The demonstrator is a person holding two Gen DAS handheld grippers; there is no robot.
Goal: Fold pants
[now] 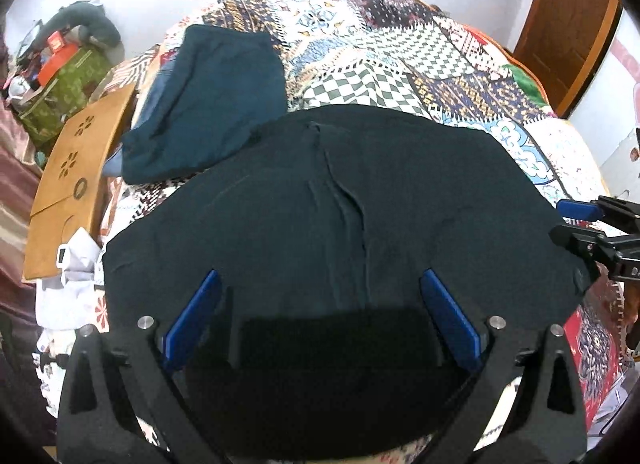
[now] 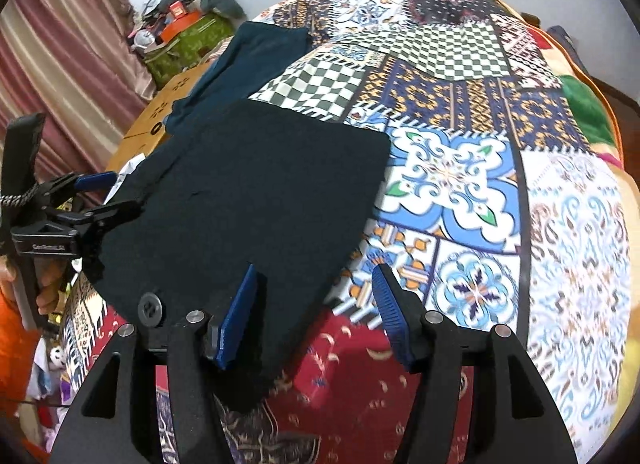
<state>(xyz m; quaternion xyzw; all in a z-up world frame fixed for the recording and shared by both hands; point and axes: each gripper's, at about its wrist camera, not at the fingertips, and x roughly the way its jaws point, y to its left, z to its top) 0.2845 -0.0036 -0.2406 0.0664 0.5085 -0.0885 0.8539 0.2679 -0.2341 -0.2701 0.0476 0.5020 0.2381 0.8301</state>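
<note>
Each gripper is matte black with two angular arms carrying blue fingers. On the left gripper (image 1: 320,304) the blue pads (image 1: 192,320) look smooth, and round silver screw heads sit at the arm joints. The right gripper (image 2: 316,312) has ribbed blue pads (image 2: 390,316) — same silver screws, plus a black round knob. Beside the left gripper's handle, bare fingers and an orange sleeve (image 2: 16,348) show.

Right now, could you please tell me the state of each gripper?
Left gripper: open, over the dark folded pants, holding nothing.
Right gripper: open at the pants' edge, holding nothing.
</note>
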